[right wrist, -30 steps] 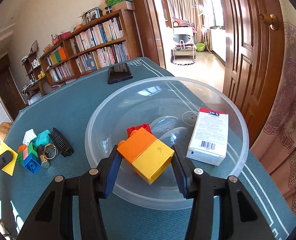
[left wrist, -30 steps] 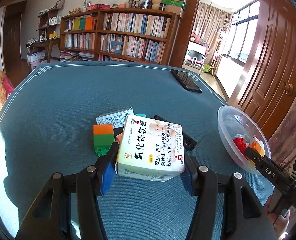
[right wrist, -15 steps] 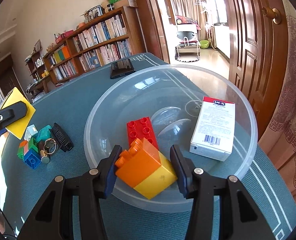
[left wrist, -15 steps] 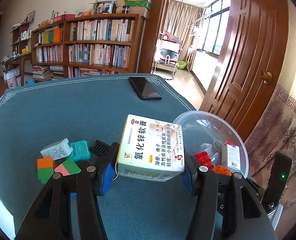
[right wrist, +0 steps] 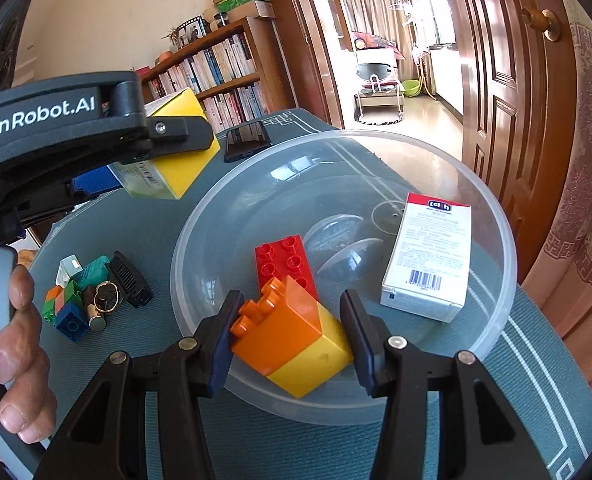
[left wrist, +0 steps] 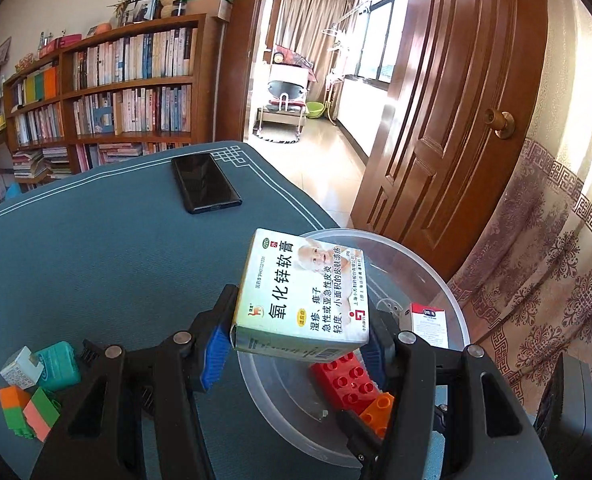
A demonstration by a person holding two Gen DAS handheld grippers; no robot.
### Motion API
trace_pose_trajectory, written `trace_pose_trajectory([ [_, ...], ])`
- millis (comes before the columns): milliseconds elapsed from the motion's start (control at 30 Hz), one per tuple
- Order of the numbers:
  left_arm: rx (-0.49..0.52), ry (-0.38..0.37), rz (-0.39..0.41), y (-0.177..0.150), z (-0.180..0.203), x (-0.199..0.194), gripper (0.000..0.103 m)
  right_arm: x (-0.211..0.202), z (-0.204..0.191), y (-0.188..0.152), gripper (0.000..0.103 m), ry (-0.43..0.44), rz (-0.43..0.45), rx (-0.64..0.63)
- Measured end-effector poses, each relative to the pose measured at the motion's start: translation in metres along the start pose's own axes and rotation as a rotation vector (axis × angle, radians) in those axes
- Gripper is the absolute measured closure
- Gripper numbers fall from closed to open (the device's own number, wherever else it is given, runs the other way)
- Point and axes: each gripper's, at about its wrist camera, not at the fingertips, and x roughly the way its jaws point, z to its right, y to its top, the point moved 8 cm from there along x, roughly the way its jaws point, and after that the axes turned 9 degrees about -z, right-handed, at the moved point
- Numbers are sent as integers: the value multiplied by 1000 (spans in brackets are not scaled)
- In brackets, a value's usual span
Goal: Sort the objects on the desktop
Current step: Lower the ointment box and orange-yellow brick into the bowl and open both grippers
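Above the clear bowl [left wrist: 436,280], the left gripper [left wrist: 296,344] clamps an ointment box [left wrist: 302,296]. Inside that bowl, the right gripper [right wrist: 288,336] stands spread around an orange-and-yellow block [right wrist: 292,336], beside a red brick [right wrist: 284,264].

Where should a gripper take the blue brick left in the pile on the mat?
Grip the blue brick across its two flat side walls, coming from above. Its studs face up, and the green brick and metal cylinder crowd its sides.
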Motion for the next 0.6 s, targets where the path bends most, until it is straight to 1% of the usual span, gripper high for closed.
trace_pose_trajectory([
  [233,28,-34,-50,5,12,24,44,0,1,2,48,8,2,2],
  [367,44,-31,-65,8,16,35,43,-1,1,2,48,12,4,4],
  [433,29,-24,-85,7,15,41,38,-1,1,2,49,12,3,4],
  [600,-2,-25,-87,3,7,41,38,-2,1,2,48,12,4,5],
])
